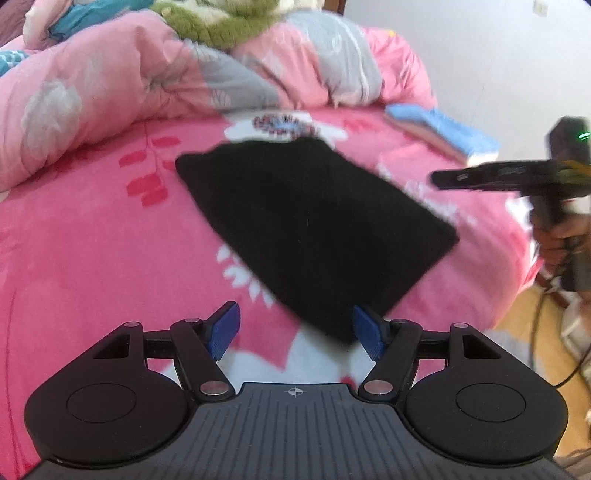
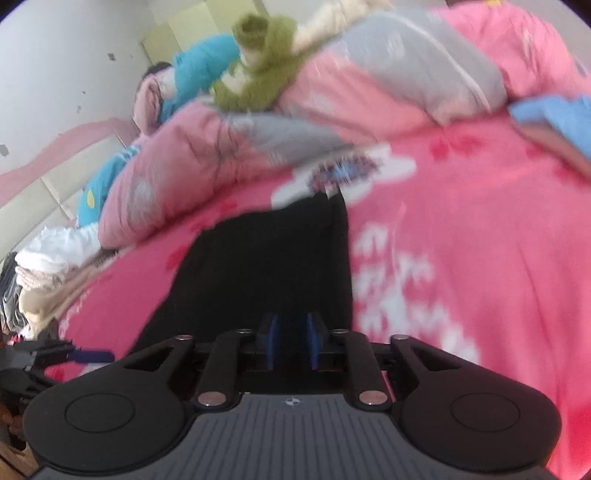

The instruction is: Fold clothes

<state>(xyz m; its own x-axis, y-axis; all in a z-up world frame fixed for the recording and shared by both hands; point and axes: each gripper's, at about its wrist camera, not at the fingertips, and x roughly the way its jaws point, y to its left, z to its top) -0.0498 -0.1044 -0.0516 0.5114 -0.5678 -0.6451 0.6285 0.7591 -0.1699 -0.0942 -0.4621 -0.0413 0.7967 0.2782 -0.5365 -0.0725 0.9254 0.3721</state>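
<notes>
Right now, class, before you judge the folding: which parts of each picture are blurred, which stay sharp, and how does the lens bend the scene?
Left wrist view: the black garment and quilt are smeared, the left gripper crisp, the bed edge bows. Right wrist view: heavier smear over the floral sheet, the right gripper sharp, corners darken.

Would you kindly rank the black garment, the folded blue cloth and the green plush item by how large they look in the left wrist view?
1. Black garment, clearly largest.
2 and 3. Folded blue cloth and green plush item: they look similar, and the plush is cut off by the frame and farther away, so I would not rank them.
</notes>
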